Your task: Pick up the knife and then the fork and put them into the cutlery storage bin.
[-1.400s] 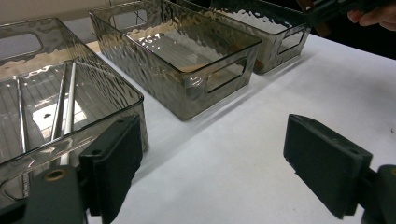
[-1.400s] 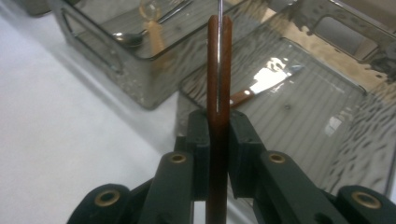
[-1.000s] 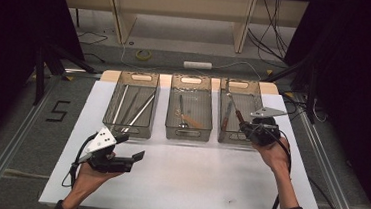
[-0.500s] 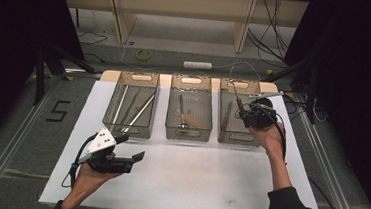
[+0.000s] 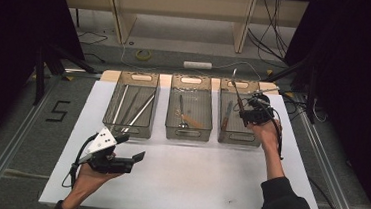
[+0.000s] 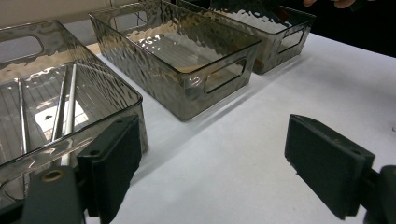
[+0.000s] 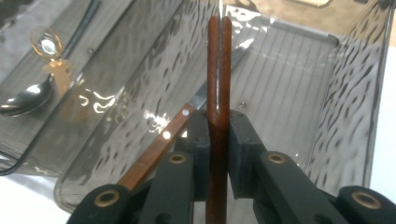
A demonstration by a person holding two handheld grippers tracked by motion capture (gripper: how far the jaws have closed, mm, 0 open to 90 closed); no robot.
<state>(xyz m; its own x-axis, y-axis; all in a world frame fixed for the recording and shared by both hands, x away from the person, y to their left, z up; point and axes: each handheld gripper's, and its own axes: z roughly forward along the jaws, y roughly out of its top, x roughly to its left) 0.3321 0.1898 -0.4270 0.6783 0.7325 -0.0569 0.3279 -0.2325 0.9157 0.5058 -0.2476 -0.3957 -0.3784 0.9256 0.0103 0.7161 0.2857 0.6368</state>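
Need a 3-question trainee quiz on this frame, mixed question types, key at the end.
1. True or false: the left gripper holds a knife.
2. What is clamped in the right gripper? A) spoon B) wooden-handled knife C) nothing
3. Over which of the three bins does the right gripper hold it?

Key
1. False: its jaws stand open over the white table, nothing between them.
2. B
3. The right bin, where another wooden-handled knife lies; a spoon lies in the middle bin.
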